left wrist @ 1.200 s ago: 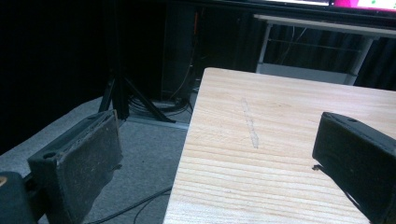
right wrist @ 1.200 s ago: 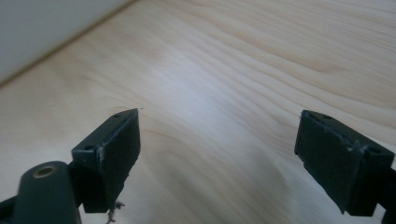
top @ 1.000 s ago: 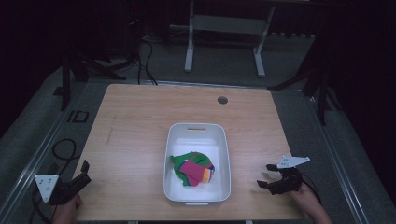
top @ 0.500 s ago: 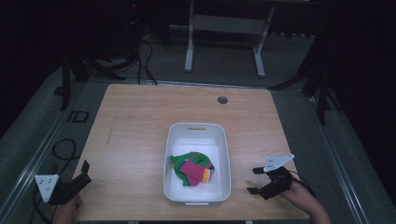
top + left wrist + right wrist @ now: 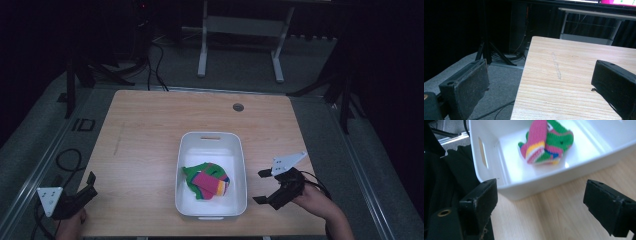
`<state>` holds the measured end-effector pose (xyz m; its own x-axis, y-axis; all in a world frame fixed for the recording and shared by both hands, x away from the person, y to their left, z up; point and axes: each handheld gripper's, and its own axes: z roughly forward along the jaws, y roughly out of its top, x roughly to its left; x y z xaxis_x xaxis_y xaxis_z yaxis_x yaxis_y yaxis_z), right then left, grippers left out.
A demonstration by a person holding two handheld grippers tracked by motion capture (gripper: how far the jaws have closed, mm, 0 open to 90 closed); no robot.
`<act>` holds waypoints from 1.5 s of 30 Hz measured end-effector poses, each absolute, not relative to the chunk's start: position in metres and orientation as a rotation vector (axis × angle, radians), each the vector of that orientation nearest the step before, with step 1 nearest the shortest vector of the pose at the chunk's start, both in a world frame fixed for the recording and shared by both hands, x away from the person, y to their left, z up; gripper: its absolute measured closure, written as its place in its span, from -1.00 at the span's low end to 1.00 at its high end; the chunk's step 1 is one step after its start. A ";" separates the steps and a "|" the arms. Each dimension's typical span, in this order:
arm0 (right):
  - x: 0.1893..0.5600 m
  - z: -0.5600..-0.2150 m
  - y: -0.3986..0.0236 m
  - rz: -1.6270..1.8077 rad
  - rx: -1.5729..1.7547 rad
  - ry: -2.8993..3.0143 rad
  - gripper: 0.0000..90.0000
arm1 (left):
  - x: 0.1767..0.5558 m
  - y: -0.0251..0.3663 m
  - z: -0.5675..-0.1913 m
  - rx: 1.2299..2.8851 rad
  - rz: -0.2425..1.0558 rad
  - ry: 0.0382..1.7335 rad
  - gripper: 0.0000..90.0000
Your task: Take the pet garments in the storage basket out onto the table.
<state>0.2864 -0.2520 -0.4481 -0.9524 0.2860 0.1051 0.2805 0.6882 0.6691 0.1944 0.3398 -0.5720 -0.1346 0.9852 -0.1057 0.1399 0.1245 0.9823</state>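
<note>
A white plastic bin [image 5: 212, 141] stands on the wooden table [image 5: 150, 130], right of centre near the front. Inside it lies a bunched knitted cloth [image 5: 209, 180] in green, pink and yellow, also seen as the cloth [image 5: 544, 142] in the bin [image 5: 506, 170] in the right gripper view. My right gripper [image 5: 262, 186] hovers just right of the bin, aimed at its wall; its jaws have just been opening and stand open with nothing between them [image 5: 541, 195]. My left gripper [image 5: 90, 187] rests open at the table's front left corner [image 5: 539, 75], holding nothing.
A round grommet hole [image 5: 238, 107] sits near the table's far edge. A faint pale streak [image 5: 556, 66] marks the wood on the left side. Cables [image 5: 65, 160] and stand legs [image 5: 240, 55] lie on the floor around the table.
My right gripper has risen and shifted left toward the bin's right wall, with its jaws now spread wider. The left gripper, the bin and the cloth have stayed put.
</note>
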 end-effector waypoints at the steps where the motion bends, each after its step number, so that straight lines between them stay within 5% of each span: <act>1: 0.287 -0.445 -0.249 1.139 0.472 2.877 -0.73 | 0.194 0.340 -0.572 1.166 1.137 1.466 -0.96; 20: 0.303 -0.437 -0.177 1.050 0.311 2.919 -0.72 | 0.195 0.340 -0.572 1.165 1.133 1.467 -0.96; 45: 0.336 -0.487 -0.071 0.655 0.318 3.013 -0.70 | 0.195 0.341 -0.572 1.172 1.117 1.461 -0.96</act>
